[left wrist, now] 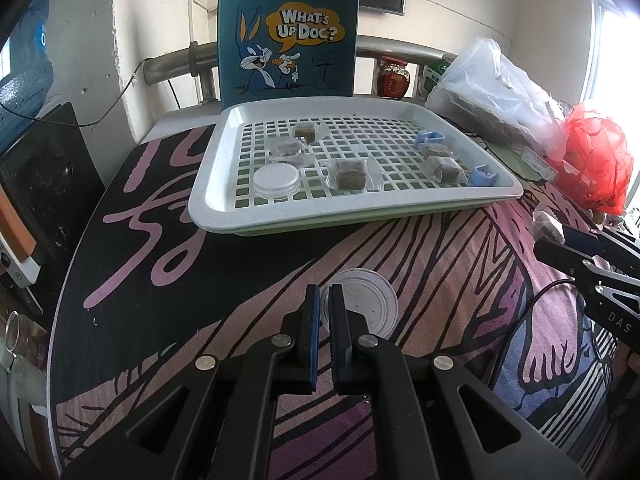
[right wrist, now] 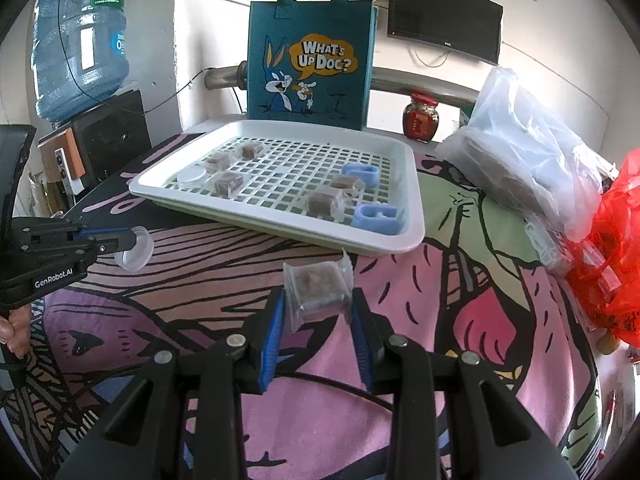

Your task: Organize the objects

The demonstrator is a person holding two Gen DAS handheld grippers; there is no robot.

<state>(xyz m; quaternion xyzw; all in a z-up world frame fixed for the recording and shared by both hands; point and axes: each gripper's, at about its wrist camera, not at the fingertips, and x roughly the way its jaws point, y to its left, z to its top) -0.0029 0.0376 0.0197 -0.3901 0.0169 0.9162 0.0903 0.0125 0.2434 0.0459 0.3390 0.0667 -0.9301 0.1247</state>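
Both grippers were loaded: my left (left wrist: 325, 300) pinched a light, rigid lid (left wrist: 370, 306) by its rim; my right (right wrist: 318, 308) squeezed a soft, slippery packet (right wrist: 318, 286), tray (right wrist: 276, 236) at twelve o'clock.

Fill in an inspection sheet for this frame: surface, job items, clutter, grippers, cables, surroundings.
Surface: round table under a cartoon-print cloth.
Job items: white tray holding five wrapped brown cubes, a round clear dish and two blue clips.
Clutter: clear plastic bag, red bag, red-lidded jar.
Grippers: left gripper shut on a clear lid; right gripper shut on a wrapped cube.
Cables: black cable across the cloth.
Surroundings: cartoon tote bag, water bottle, wall screen.
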